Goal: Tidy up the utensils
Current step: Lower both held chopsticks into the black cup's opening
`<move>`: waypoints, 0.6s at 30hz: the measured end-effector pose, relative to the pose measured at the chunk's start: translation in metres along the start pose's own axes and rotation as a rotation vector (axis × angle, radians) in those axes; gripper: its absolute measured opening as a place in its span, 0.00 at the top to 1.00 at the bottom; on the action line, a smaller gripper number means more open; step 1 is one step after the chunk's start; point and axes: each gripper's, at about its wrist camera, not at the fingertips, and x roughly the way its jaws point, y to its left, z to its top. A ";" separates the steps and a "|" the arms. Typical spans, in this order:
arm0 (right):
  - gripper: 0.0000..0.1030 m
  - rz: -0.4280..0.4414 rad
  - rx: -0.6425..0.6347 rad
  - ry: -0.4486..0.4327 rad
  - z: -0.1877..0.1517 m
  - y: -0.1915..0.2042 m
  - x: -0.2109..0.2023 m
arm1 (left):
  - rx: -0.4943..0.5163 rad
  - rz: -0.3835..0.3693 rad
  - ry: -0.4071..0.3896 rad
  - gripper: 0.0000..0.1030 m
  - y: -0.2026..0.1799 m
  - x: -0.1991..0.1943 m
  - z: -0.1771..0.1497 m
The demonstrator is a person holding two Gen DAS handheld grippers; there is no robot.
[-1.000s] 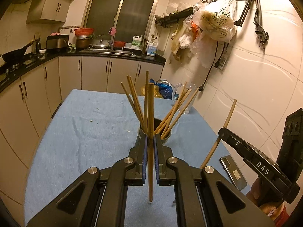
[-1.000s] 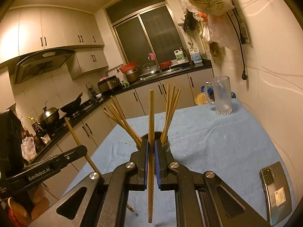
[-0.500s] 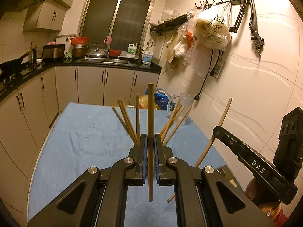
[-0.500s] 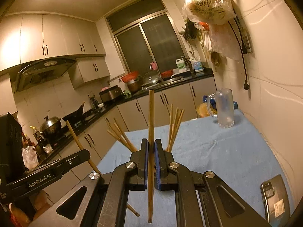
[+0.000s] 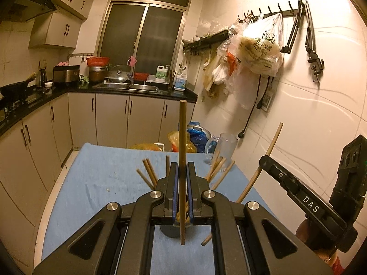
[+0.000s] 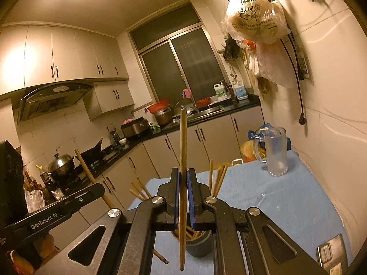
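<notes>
My left gripper (image 5: 181, 183) is shut on a wooden chopstick (image 5: 182, 151) held upright. My right gripper (image 6: 182, 188) is shut on another upright chopstick (image 6: 182, 151). Both hover above a dark round holder (image 6: 199, 243) on the blue tablecloth; the holder also shows in the left wrist view (image 5: 172, 230). Several chopsticks (image 6: 218, 176) stand splayed in it. The right gripper (image 5: 307, 204) with its chopstick shows at the right of the left wrist view. The left gripper (image 6: 57, 213) shows at the left of the right wrist view.
A glass mug (image 6: 275, 151) stands at the table's far right, near the tiled wall. A phone (image 6: 331, 256) lies at the near right. Bags (image 6: 254, 16) hang on the wall. Kitchen cabinets and a counter (image 5: 137, 91) lie beyond the table (image 5: 91, 178).
Both grippers have risen with their chopsticks. The holder and its chopsticks now sit lower in both views, largely behind the jaws.
</notes>
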 end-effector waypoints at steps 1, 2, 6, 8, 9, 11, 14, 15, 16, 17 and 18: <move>0.93 -0.002 -0.001 -0.004 0.002 0.000 0.002 | -0.001 0.000 -0.004 0.94 0.000 0.001 0.001; 0.93 -0.003 -0.002 -0.007 0.004 0.001 0.004 | -0.001 0.000 -0.009 0.94 0.000 0.002 0.004; 0.93 -0.010 0.001 -0.026 0.015 0.000 0.012 | -0.013 0.003 -0.036 0.94 0.000 0.009 0.018; 0.93 -0.012 0.006 -0.041 0.021 0.000 0.016 | -0.021 0.001 -0.042 0.94 0.001 0.015 0.023; 0.93 -0.013 0.007 -0.047 0.023 0.000 0.018 | -0.022 0.004 -0.046 0.94 0.001 0.018 0.025; 0.93 -0.020 0.004 -0.057 0.027 0.001 0.023 | -0.029 0.005 -0.046 0.94 0.002 0.024 0.027; 0.93 -0.036 -0.006 -0.071 0.028 0.002 0.032 | -0.042 0.004 -0.046 0.94 0.005 0.034 0.025; 0.93 -0.046 -0.016 -0.077 0.028 0.004 0.035 | -0.044 0.003 -0.043 0.94 0.006 0.037 0.024; 0.93 -0.058 -0.023 -0.077 0.026 0.004 0.039 | -0.047 0.001 -0.041 0.94 0.008 0.040 0.022; 0.93 -0.062 -0.020 -0.072 0.024 0.003 0.043 | -0.052 0.001 -0.039 0.94 0.010 0.042 0.020; 0.93 -0.063 -0.016 -0.066 0.023 0.002 0.047 | -0.055 0.000 -0.033 0.94 0.011 0.045 0.017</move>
